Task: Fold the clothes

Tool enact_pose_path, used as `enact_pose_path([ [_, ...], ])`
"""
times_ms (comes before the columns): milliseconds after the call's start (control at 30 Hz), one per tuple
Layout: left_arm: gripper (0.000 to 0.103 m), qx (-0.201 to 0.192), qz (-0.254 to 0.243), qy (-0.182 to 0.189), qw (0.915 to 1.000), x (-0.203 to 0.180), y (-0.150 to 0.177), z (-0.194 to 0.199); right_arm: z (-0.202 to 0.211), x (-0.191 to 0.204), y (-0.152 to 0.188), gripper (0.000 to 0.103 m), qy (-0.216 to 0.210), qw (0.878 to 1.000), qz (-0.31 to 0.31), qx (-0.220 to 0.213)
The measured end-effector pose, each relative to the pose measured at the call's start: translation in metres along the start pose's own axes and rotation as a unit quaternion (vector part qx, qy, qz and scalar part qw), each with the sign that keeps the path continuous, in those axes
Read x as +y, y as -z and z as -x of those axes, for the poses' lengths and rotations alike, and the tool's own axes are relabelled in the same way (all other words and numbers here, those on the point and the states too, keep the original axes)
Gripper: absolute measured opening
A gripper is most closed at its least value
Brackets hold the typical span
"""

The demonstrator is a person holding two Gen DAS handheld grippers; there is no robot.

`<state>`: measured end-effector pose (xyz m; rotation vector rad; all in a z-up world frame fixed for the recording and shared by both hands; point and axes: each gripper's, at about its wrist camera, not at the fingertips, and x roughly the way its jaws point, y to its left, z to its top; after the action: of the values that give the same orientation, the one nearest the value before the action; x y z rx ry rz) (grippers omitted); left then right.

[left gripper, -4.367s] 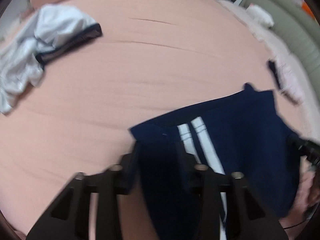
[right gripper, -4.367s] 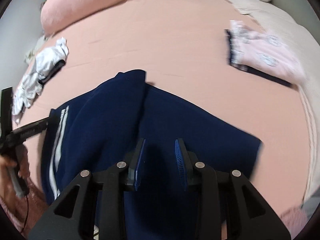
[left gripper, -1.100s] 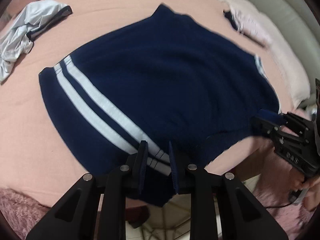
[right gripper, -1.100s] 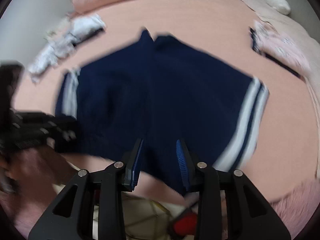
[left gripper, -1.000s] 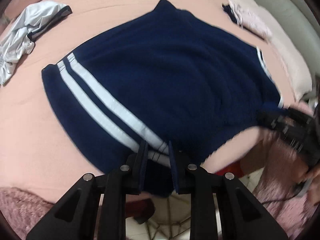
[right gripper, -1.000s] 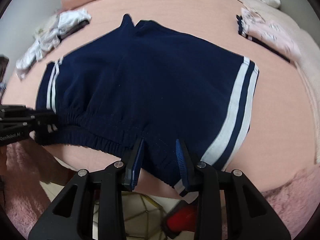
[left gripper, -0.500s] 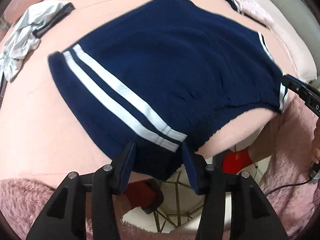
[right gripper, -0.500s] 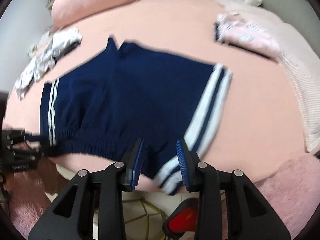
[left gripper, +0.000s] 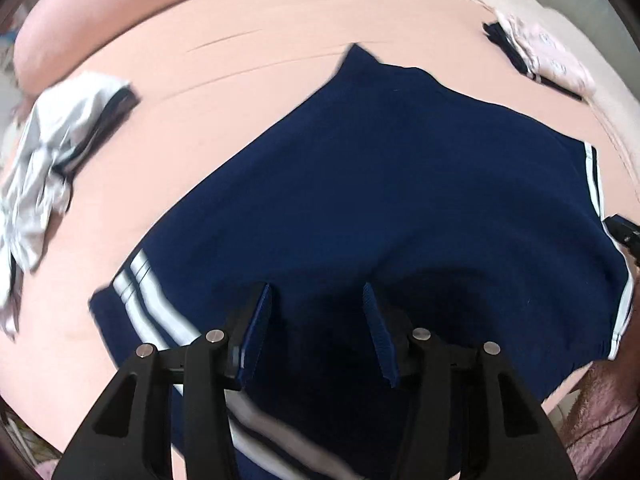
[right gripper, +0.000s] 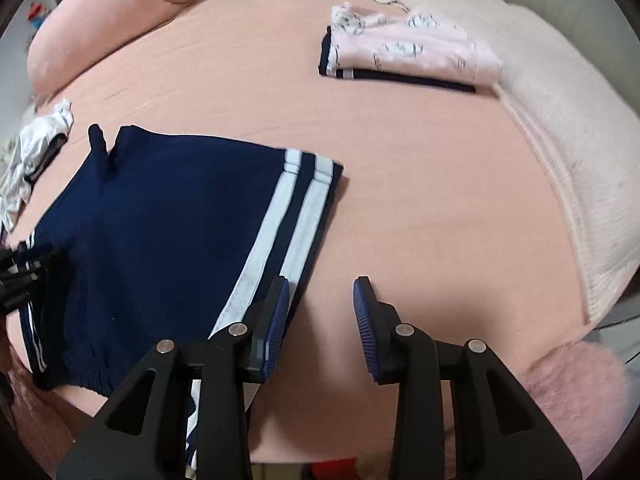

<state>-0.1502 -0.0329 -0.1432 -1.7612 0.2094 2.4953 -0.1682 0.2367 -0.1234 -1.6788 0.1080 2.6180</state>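
Navy shorts (left gripper: 400, 200) with white side stripes lie spread flat on the pink bed, waistband toward the near edge. My left gripper (left gripper: 316, 320) hovers open over the waistband area, nothing between its fingers. In the right wrist view the same shorts (right gripper: 168, 232) lie to the left, and my right gripper (right gripper: 320, 308) stands open just right of the striped side seam, over bare sheet. The left gripper's black tip (right gripper: 24, 276) shows at the shorts' left side. The right gripper's tip (left gripper: 624, 232) peeks in at the far right edge.
A crumpled white and grey garment (left gripper: 52, 148) lies at the left of the bed. A folded pink printed garment (right gripper: 408, 56) rests on a navy one at the back right. A pink pillow (right gripper: 108, 16) lies at the head, a cream blanket (right gripper: 560, 120) along the right side.
Both grippers have let go of the waistband and opened. The left has moved forward over the shorts; the right has shifted right, off the striped side onto bare sheet.
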Motion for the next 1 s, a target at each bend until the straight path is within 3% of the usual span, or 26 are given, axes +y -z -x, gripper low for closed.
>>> enact_pose_path([
  [33, 0.054, 0.005, 0.007, -0.010, 0.9999, 0.009, 0.004, 0.003, -0.001, -0.001, 0.001, 0.034, -0.004, 1.000, -0.003, -0.002],
  [133, 0.061, -0.010, 0.029, 0.021, 0.9993, 0.014, -0.003, 0.011, -0.002, 0.002, -0.006, 0.034, -0.006, 1.000, 0.018, -0.003],
  [300, 0.054, -0.035, 0.066, 0.073, 0.9946, 0.023, -0.015, 0.025, 0.012, -0.009, -0.028, 0.034, 0.005, 0.999, -0.003, -0.031],
  [367, 0.054, -0.045, 0.080, 0.093, 0.9914, 0.026, -0.021, 0.031, 0.008, -0.017, -0.030, 0.034, -0.008, 1.000, -0.018, -0.024],
  [433, 0.054, -0.076, 0.043, 0.109, 0.9902, -0.002, -0.045, 0.031, 0.006, -0.019, -0.029, 0.034, -0.032, 0.999, -0.022, -0.011],
  [533, 0.039, -0.085, 0.000, 0.137, 0.9869, -0.040, -0.074, 0.016, 0.003, -0.011, -0.028, 0.034, -0.043, 0.999, -0.006, -0.022],
  [600, 0.030, -0.058, -0.012, 0.127, 0.9901, -0.052, -0.092, -0.008, 0.002, -0.006, -0.027, 0.034, -0.046, 0.998, 0.003, -0.033],
  [667, 0.029, -0.037, -0.008, 0.097, 0.9946, -0.068, -0.076, -0.013, 0.002, -0.006, -0.022, 0.034, -0.063, 0.997, 0.002, -0.040],
  [767, 0.026, -0.032, 0.015, 0.089, 0.9954, -0.056, -0.061, -0.020, 0.000, -0.005, -0.017, 0.034, -0.068, 0.997, 0.006, -0.041],
  [1000, 0.025, -0.032, 0.062, 0.018, 0.9974, -0.023, -0.064, -0.017, -0.008, -0.018, -0.045, 0.035, -0.042, 0.999, -0.018, -0.005],
])
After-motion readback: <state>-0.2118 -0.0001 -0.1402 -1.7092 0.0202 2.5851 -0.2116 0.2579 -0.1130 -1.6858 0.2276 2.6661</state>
